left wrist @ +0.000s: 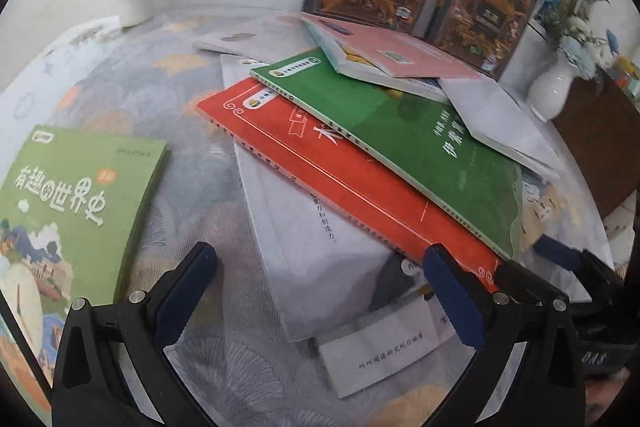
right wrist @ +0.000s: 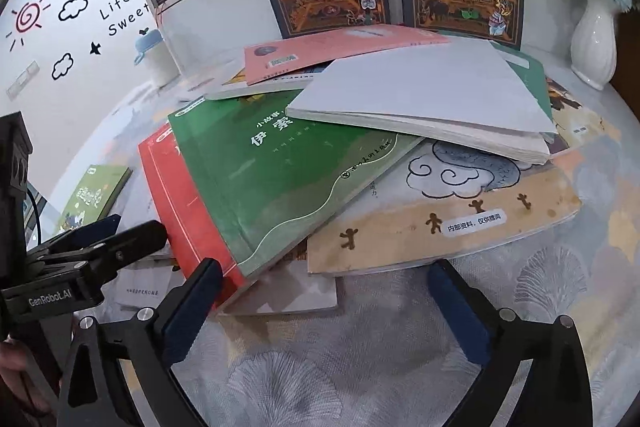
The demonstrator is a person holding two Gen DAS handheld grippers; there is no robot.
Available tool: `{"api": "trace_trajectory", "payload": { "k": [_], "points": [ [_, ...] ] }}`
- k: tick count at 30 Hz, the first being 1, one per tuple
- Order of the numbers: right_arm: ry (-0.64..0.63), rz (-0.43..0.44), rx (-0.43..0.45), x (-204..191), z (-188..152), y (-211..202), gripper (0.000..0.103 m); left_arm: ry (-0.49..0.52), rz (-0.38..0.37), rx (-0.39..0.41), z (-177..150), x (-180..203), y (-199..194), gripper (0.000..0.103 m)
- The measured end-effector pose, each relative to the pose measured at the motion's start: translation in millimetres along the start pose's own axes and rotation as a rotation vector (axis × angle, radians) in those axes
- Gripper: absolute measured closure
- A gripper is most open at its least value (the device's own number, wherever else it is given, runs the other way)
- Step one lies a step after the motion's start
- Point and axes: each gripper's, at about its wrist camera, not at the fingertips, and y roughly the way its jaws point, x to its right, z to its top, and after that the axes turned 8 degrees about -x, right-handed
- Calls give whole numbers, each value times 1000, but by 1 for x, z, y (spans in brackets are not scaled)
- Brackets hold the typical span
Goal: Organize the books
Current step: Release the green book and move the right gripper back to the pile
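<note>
Both tools, left tool (left wrist: 320, 291) and right tool (right wrist: 324, 299), gape empty above the desk (right wrist: 360, 367). The red book (left wrist: 340, 179) lies slantwise in the messy pile just ahead, seemingly nearest the left.

Glossy paper covers on the green book (right wrist: 280, 179) and red book (left wrist: 320, 163); glazed white vase (right wrist: 594, 39); patterned cloth tablecloth (right wrist: 360, 367).
</note>
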Motion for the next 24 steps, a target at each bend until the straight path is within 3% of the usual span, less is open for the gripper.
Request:
{"api": "trace_trajectory", "payload": {
  "k": [3, 10, 13, 21, 24],
  "points": [
    [2, 3, 6, 1, 0, 1, 0, -106, 38, -20, 3, 0, -1, 0],
    [-2, 0, 6, 1, 0, 0, 0, -123, 58, -168, 24, 5, 11, 0],
    [-2, 0, 6, 1, 0, 0, 0, -136, 63, -187, 27, 5, 12, 0],
    [-2, 4, 6, 2, 0, 1, 0, -127, 64, -89, 15, 5, 8, 0],
    [-1, 7, 6, 2, 0, 0, 0, -110, 55, 16, 1, 4, 3, 0]
  ]
}}
